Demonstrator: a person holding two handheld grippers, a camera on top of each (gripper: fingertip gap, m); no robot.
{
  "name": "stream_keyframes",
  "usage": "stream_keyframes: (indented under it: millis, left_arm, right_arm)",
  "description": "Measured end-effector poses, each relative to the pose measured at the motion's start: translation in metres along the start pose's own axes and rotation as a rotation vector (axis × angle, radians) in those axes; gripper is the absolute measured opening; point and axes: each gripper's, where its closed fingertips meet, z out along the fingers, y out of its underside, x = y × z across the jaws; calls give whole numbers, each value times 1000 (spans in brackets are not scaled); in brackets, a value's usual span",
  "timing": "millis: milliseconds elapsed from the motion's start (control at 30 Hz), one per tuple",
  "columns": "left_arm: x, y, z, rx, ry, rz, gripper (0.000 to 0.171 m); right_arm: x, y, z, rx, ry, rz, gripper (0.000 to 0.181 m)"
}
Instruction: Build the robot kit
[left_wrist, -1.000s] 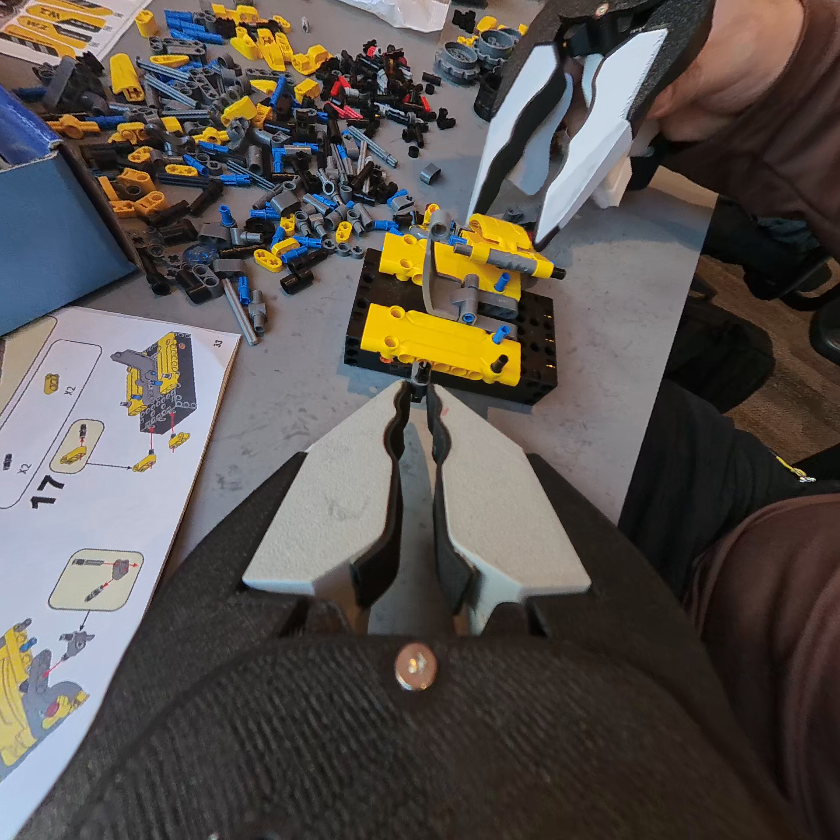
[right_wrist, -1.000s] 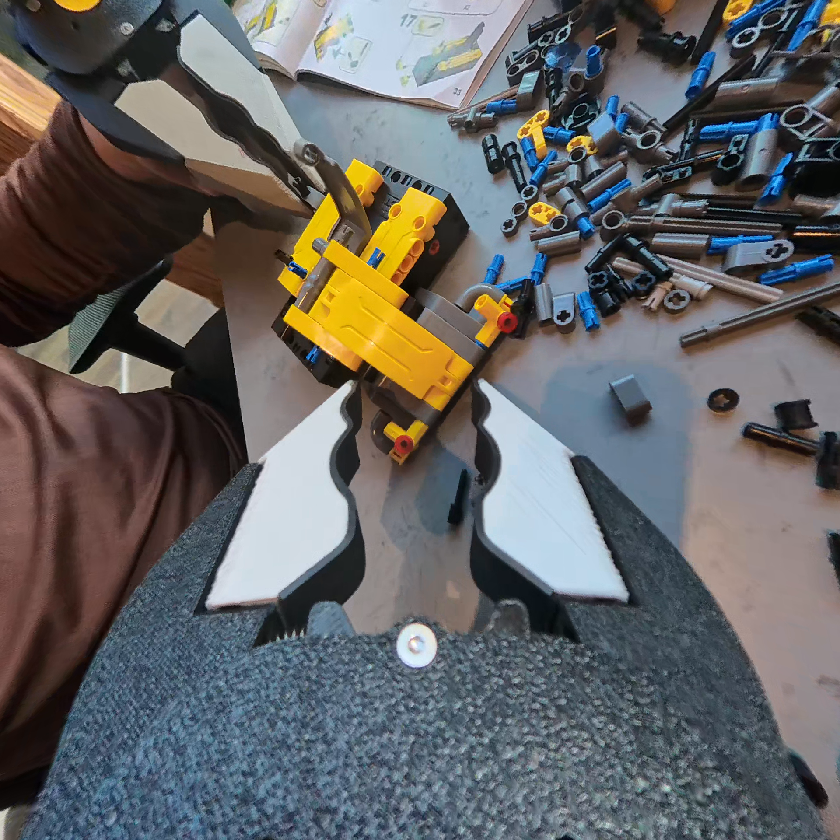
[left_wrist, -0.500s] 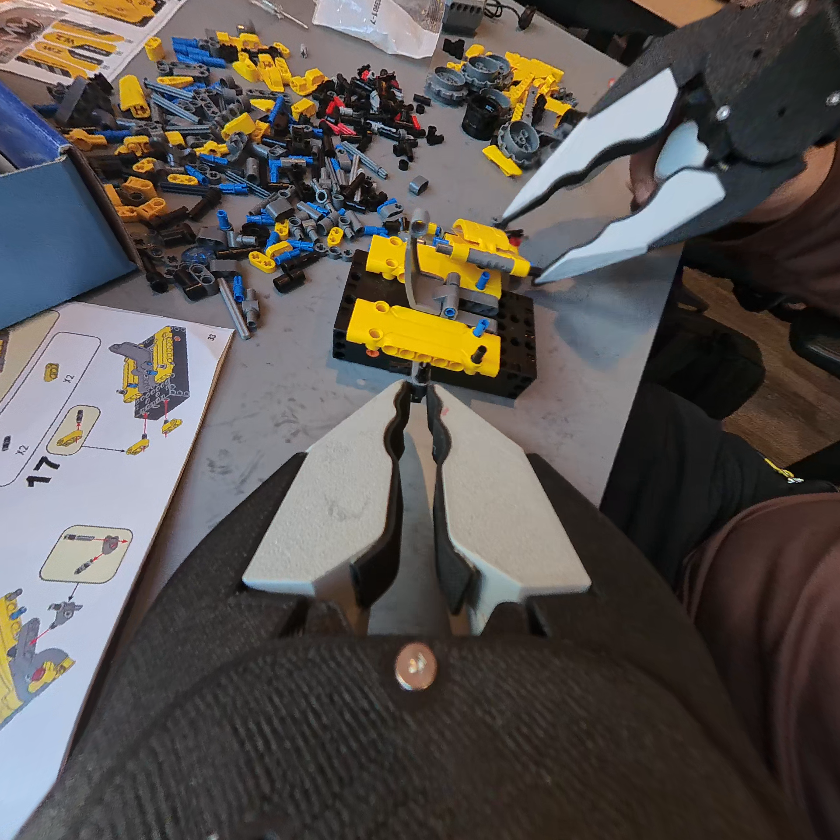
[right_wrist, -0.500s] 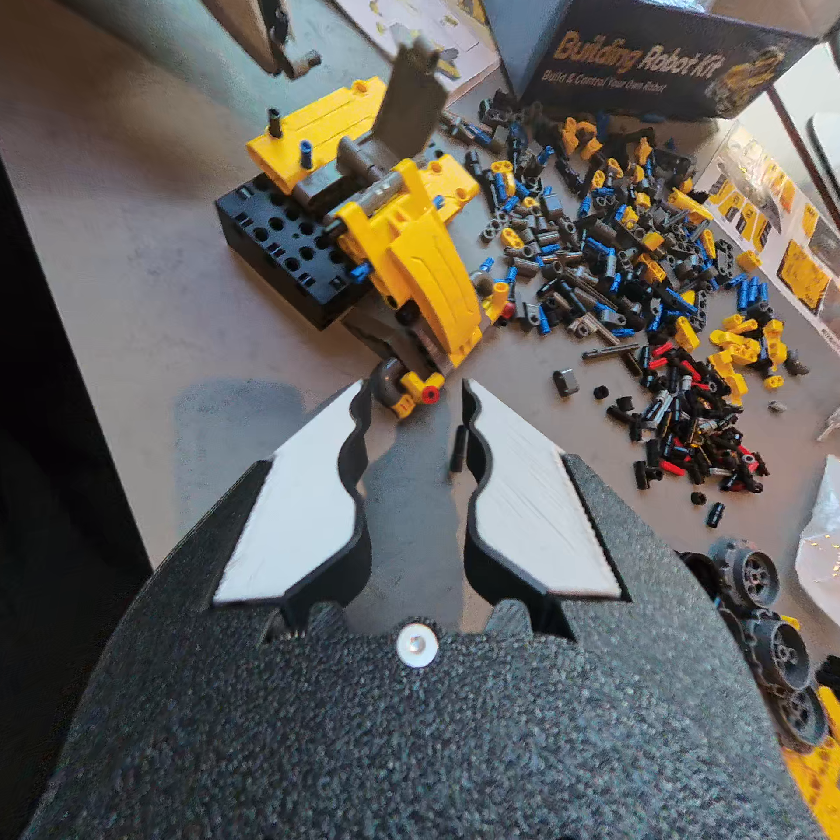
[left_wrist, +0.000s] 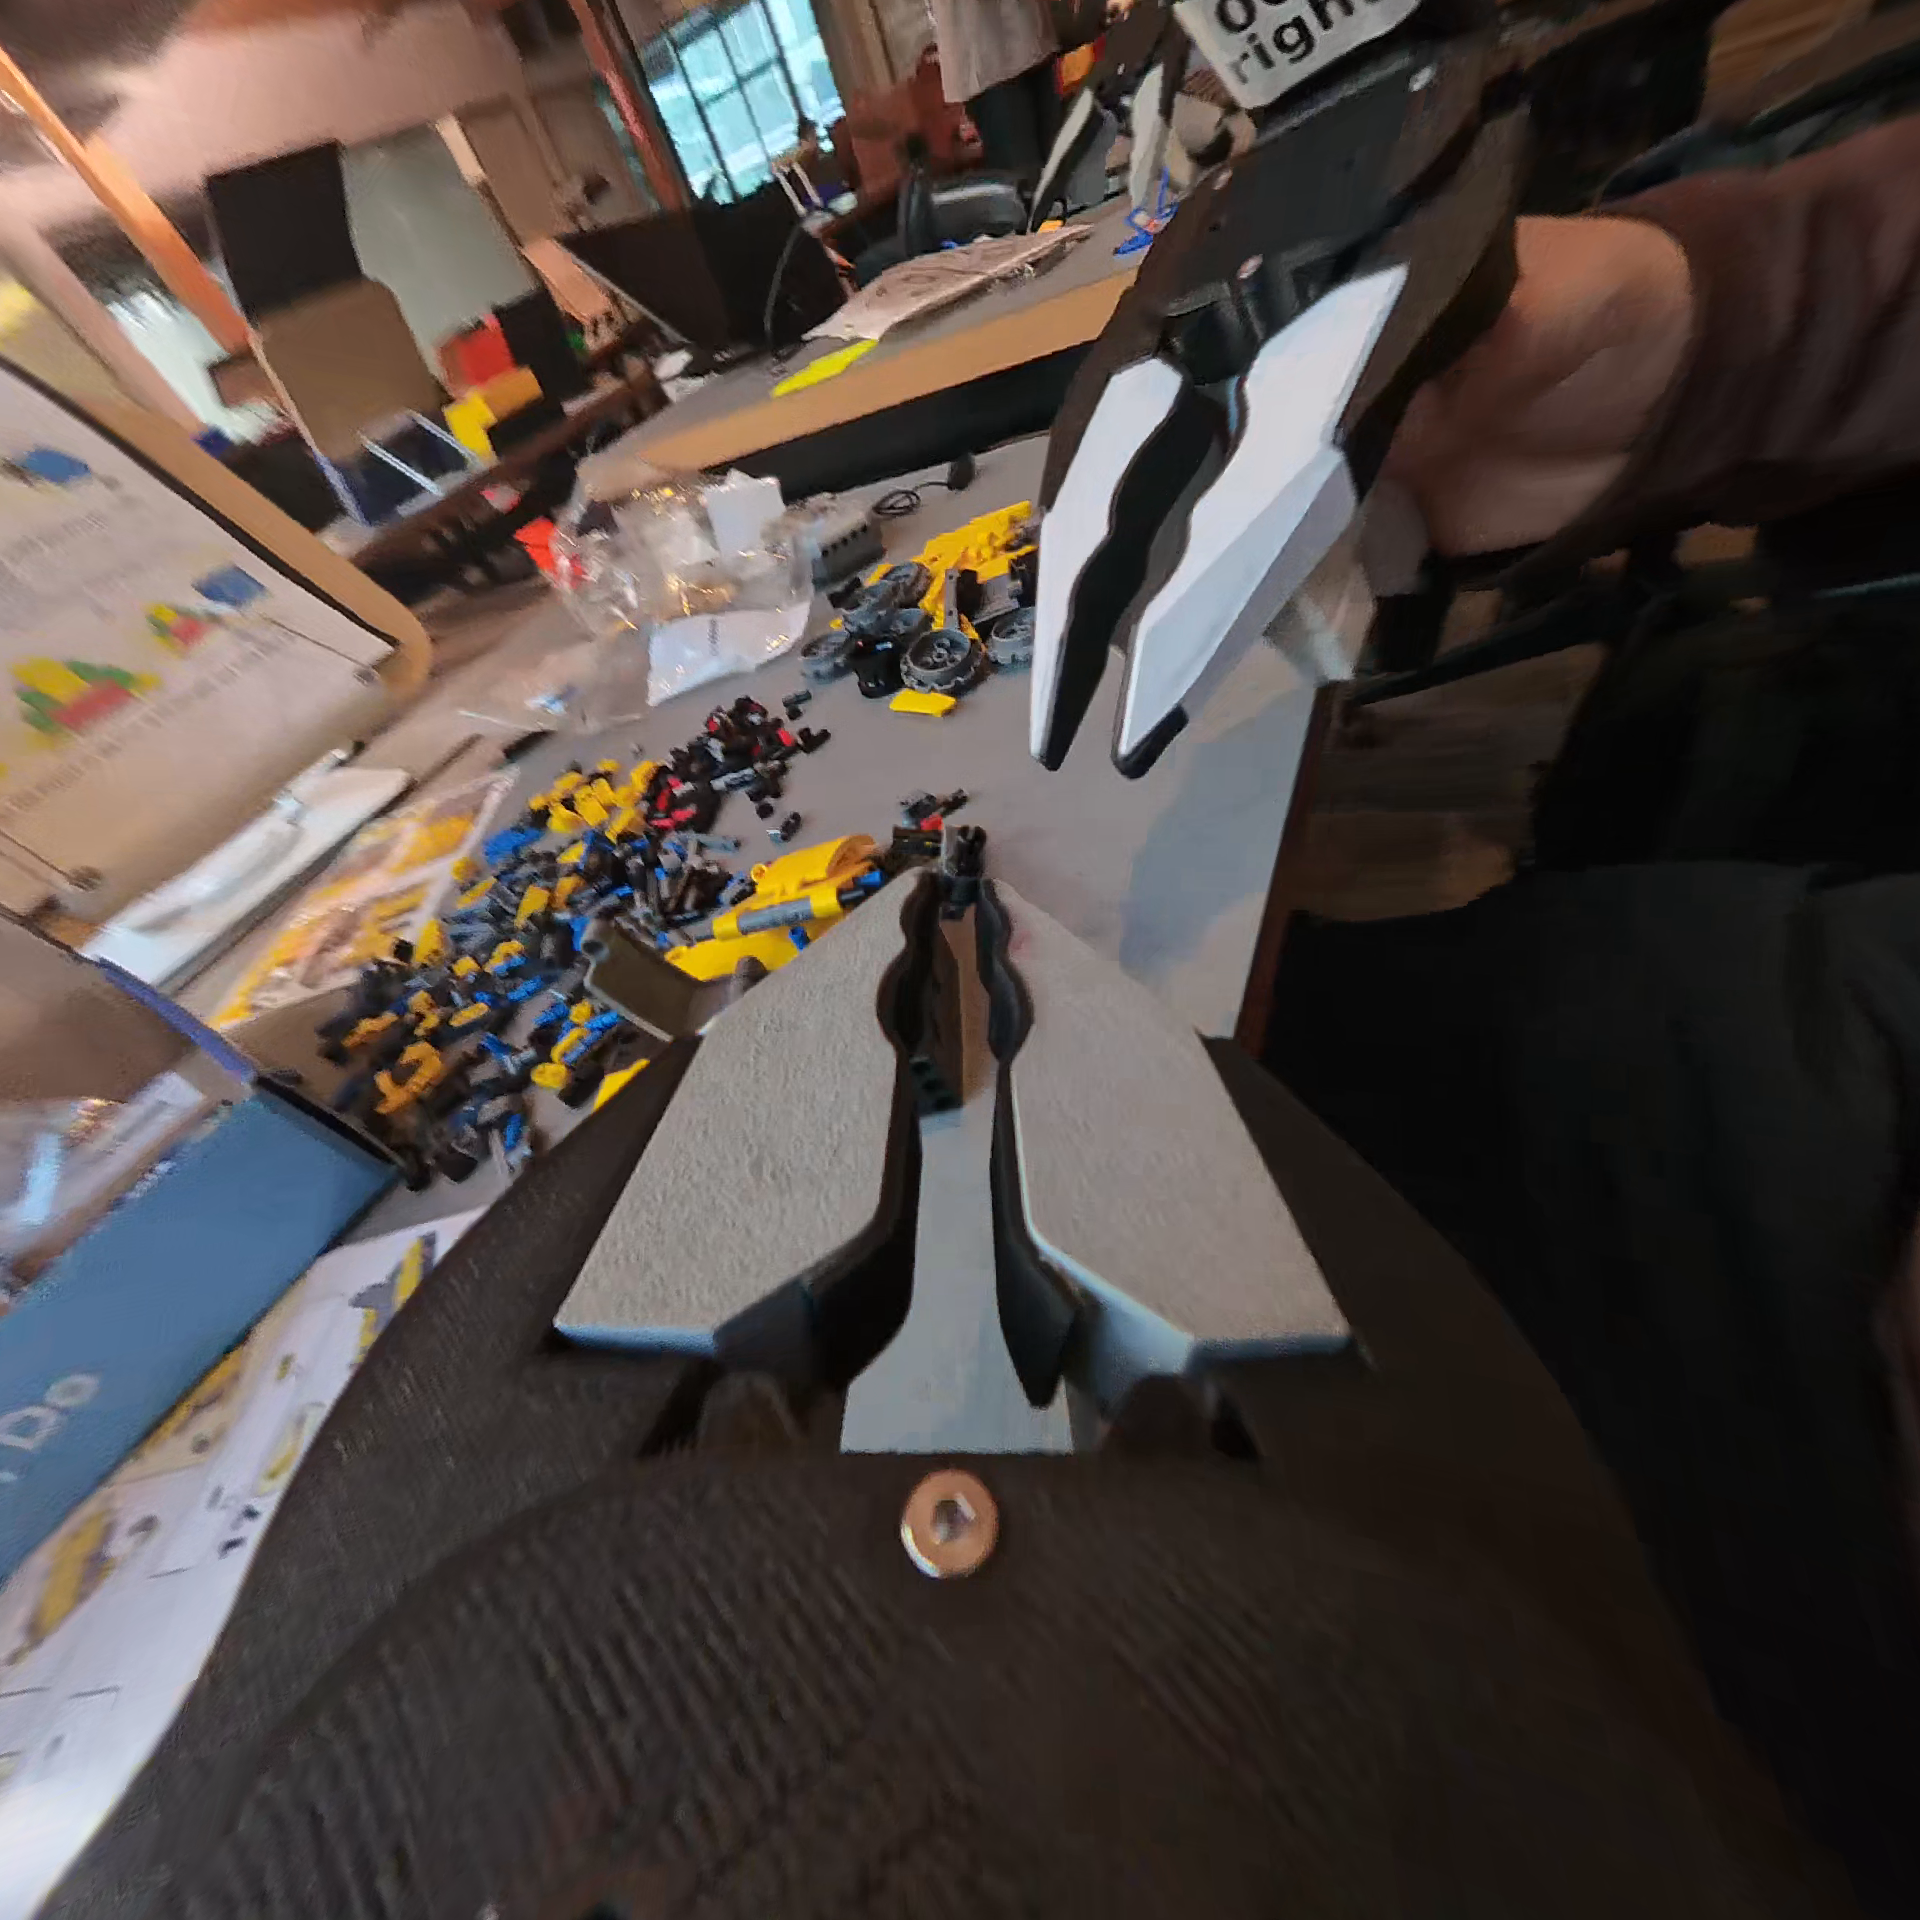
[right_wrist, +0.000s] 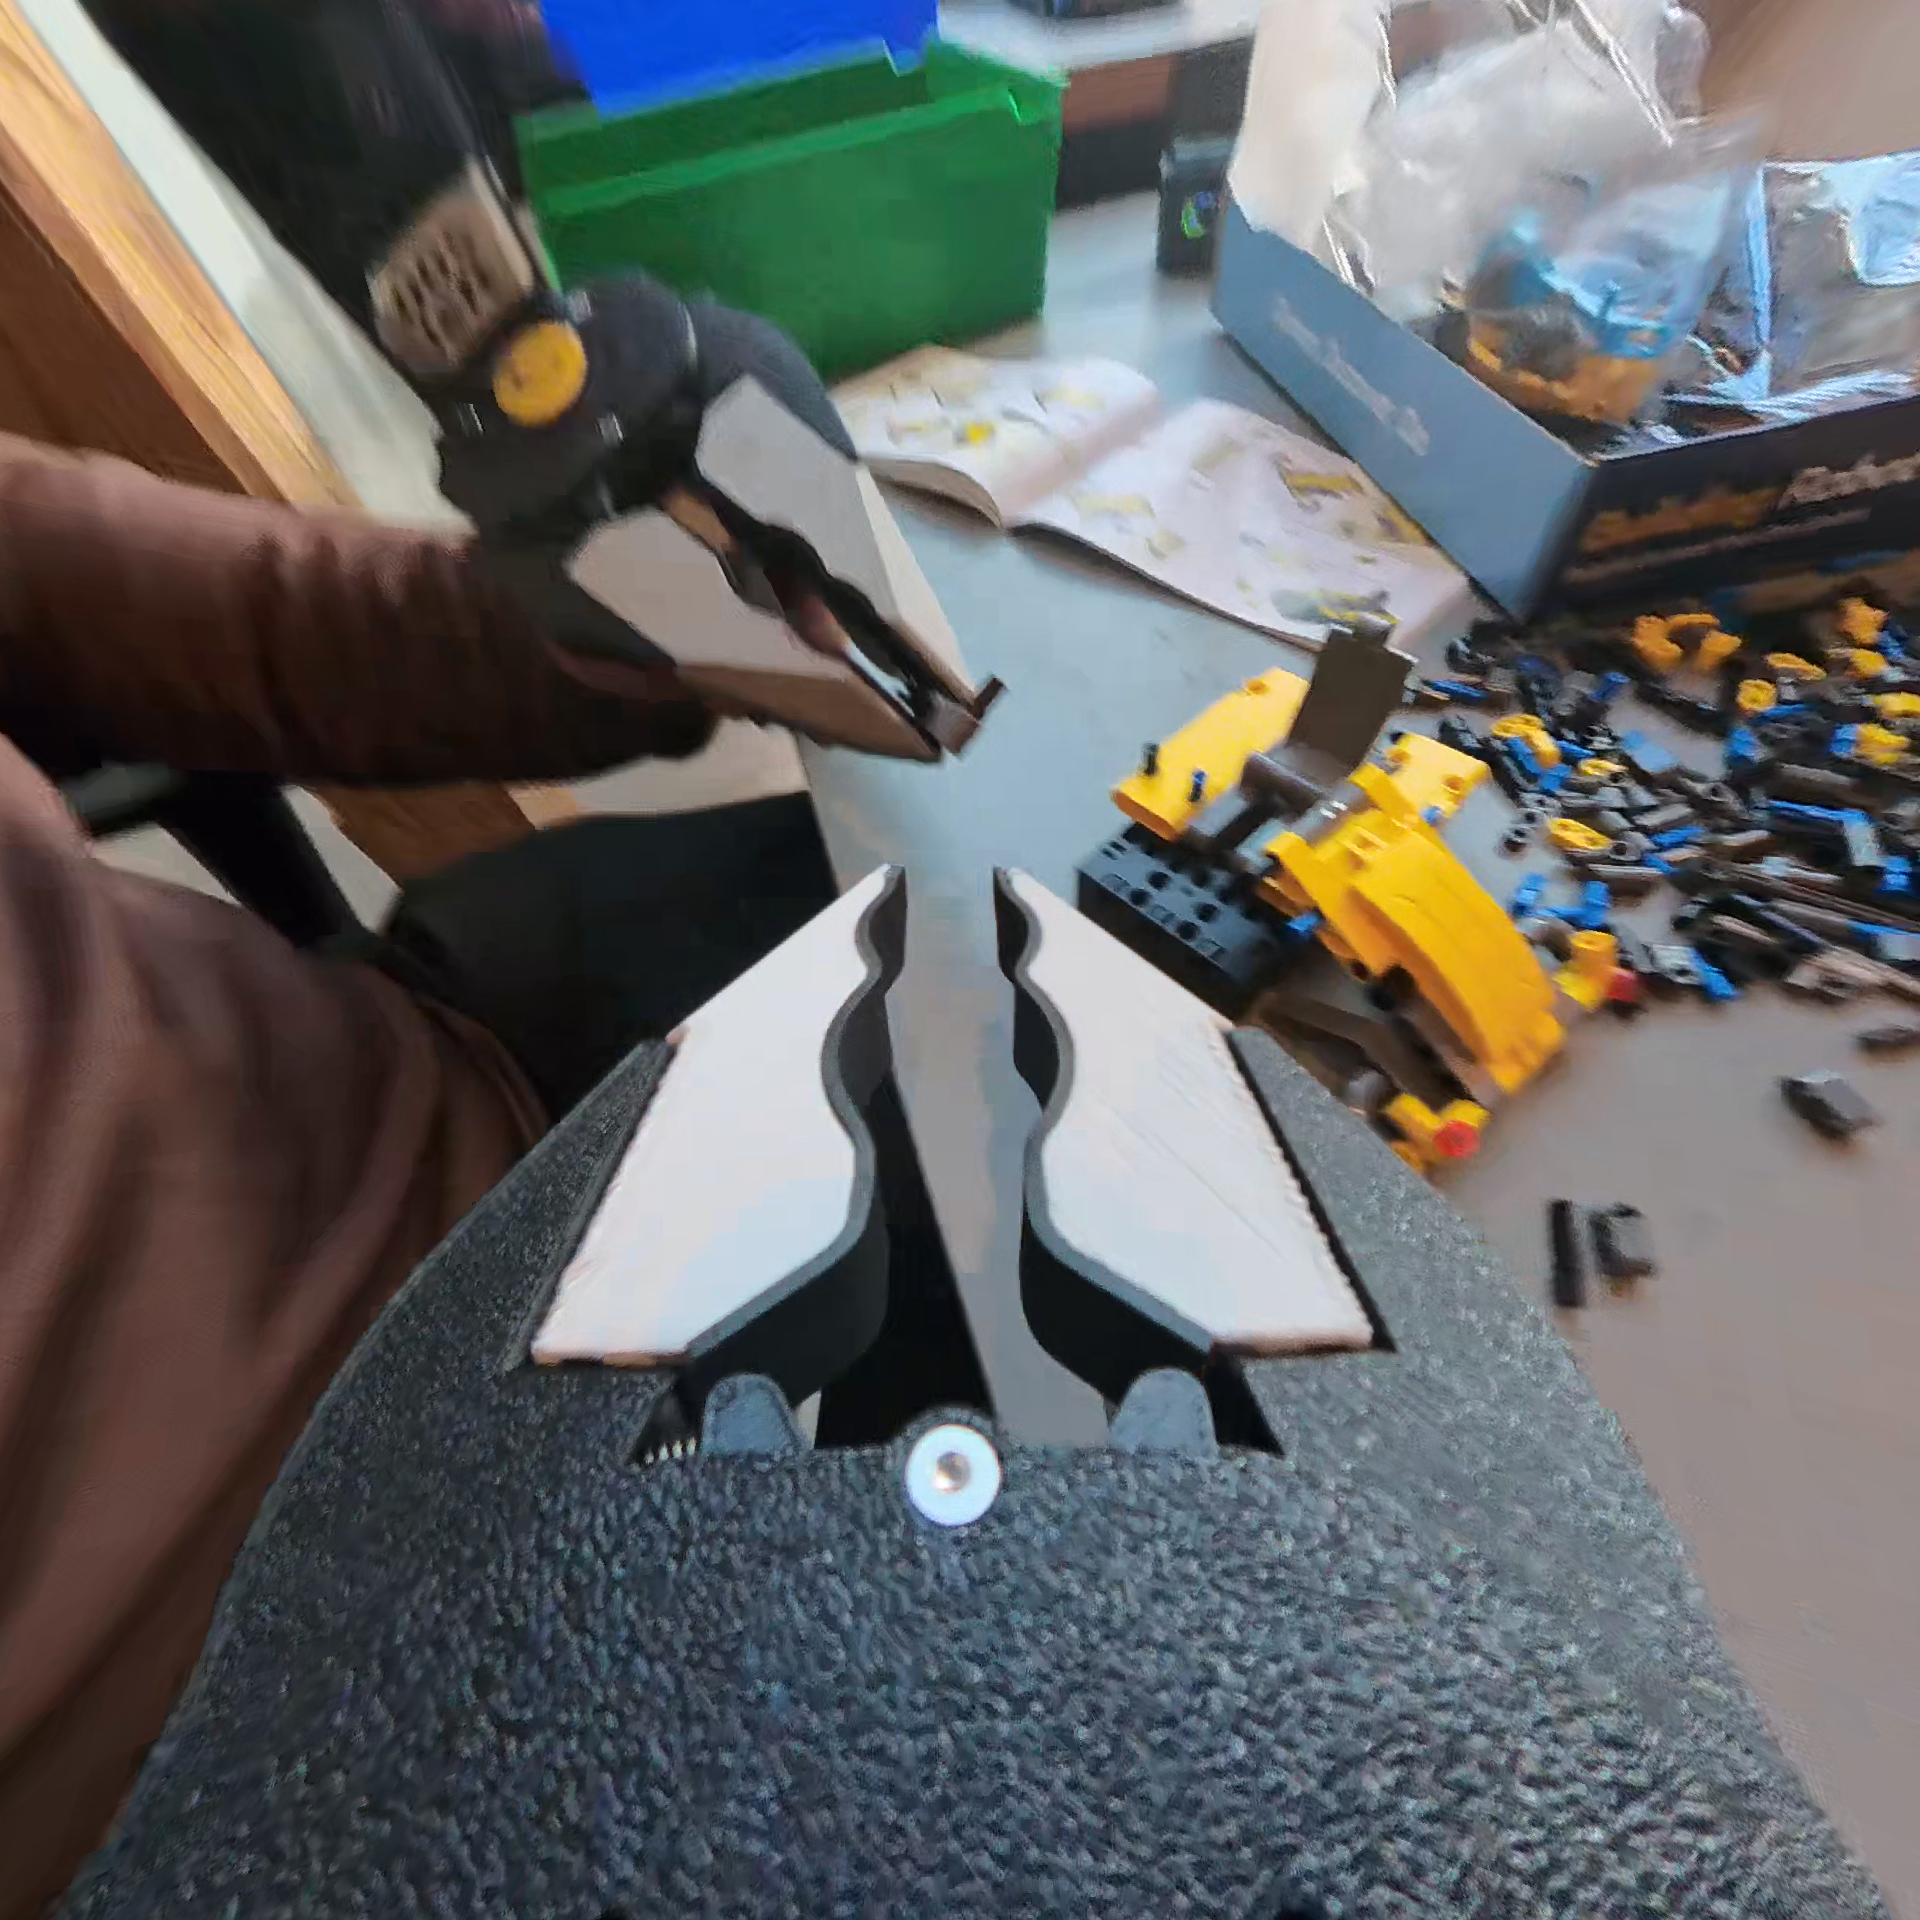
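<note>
2 grippers: left gripper (left_wrist: 958, 883) clamping 1 small dark connector piece (left_wrist: 962, 857) at its tips; right gripper (right_wrist: 948, 883) with a narrow empty gap. 1 yellow-and-black assembly (right_wrist: 1340, 894) right of the right gripper's tips. 1 blue box (right_wrist: 1496, 416) and 1 open instruction booklet (right_wrist: 1132, 488) beyond it. Possibly 5 grey wheels (left_wrist: 914, 639), blurred. Loose pieces (left_wrist: 540, 956) too many to count.
</note>
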Motion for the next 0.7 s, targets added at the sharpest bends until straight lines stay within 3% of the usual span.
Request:
stream_keyframes:
  millis: [100, 167, 333, 500, 700]
  left_arm:
    - [1, -3, 5, -10, -118, 13, 5]
    - [3, 1, 10, -49, -183, 10, 4]
    - [21, -2, 25, -70, -214, 57, 4]
    - [23, -10, 28, -33, -242, 35, 4]
    - [30, -14, 29, -40, -267, 133, 4]
  right_arm:
    - [-1, -6, -2, 84, 35, 128, 14]
    - [2, -8, -5, 118, 85, 150, 23]
    - [-2, -3, -3, 99, 159, 90, 24]
    - [-4, -3, -6, 132, 162, 136, 23]
    - [-4, -1, -10, 150, 134, 163, 16]
